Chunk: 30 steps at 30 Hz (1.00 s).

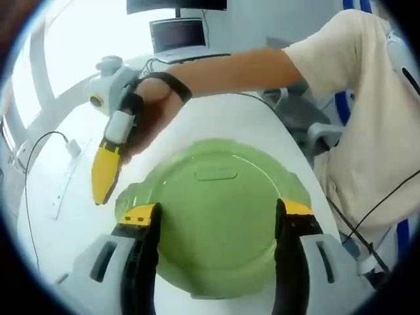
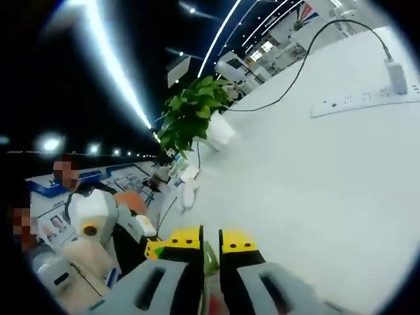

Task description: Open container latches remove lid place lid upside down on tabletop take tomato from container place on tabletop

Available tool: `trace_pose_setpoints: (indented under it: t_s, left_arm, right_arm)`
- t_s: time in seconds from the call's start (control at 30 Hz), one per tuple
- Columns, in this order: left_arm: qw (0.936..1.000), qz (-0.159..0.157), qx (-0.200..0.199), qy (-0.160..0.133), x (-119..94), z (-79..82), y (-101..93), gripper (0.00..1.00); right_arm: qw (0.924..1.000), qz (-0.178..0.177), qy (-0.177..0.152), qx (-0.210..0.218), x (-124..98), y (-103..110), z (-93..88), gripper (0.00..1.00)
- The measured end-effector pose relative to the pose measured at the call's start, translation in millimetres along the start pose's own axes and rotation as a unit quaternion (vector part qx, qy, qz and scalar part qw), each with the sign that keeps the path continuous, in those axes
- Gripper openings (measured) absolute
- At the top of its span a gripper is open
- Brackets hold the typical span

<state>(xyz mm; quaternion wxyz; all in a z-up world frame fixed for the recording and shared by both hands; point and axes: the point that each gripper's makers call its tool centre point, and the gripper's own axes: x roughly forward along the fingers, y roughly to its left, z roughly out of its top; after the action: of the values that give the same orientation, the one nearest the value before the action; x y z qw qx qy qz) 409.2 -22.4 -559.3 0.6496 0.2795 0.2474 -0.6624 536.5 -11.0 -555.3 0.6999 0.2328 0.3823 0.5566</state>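
Left gripper (image 1: 216,213) hangs over the green lid (image 1: 213,216), jaws spread wide. Right gripper (image 2: 210,246) sits at the lid's far-left edge, jaws nearly together; their grip can't be told.

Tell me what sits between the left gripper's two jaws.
In the left gripper view, the green lid lies between the open jaws of the left gripper.

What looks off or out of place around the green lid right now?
Nothing stands out. The green lid sits flat and unbroken on the white table between the open left gripper jaws. The right gripper reaches its edge; no spill shows.
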Motion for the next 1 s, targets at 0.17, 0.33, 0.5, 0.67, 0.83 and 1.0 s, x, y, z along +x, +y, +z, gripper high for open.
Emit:
trace_pose_setpoints:
  t_s: [0.17, 0.33, 0.5, 0.67, 0.83, 1.0]
  left_arm:
    - [1.0000, 0.003, -0.003, -0.001, 1.0, 0.0, 0.8, 0.65]
    - [0.9998, 0.010, -0.008, -0.013, 2.2, 0.6, 1.2, 0.65]
    - [0.9977, 0.027, -0.028, -0.056, -1.9, 9.2, 4.7, 0.58]
    - [0.9856, 0.106, -0.031, -0.129, -25.9, 27.0, 28.6, 0.57]
    - [0.9670, 0.185, -0.037, -0.171, -53.4, 33.5, 45.4, 0.60]
    - [0.9391, 0.242, -0.068, -0.234, -84.5, 37.4, 53.2, 0.59]
  right_arm:
    - [0.9995, -0.010, -0.024, -0.020, -8.9, 3.7, -1.2, 0.11]
    - [0.9979, -0.026, -0.042, -0.041, -14.6, 6.4, 4.0, 0.13]
    - [0.9903, -0.040, -0.072, -0.112, -18.5, 30.1, 2.9, 0.17]
    - [0.9762, -0.075, -0.116, -0.167, -29.4, 42.2, 7.7, 0.20]
    - [0.9592, -0.116, -0.157, -0.205, -47.1, 56.9, 7.0, 0.21]
    - [0.9321, -0.164, -0.219, -0.237, -78.2, 72.9, 10.9, 0.23]
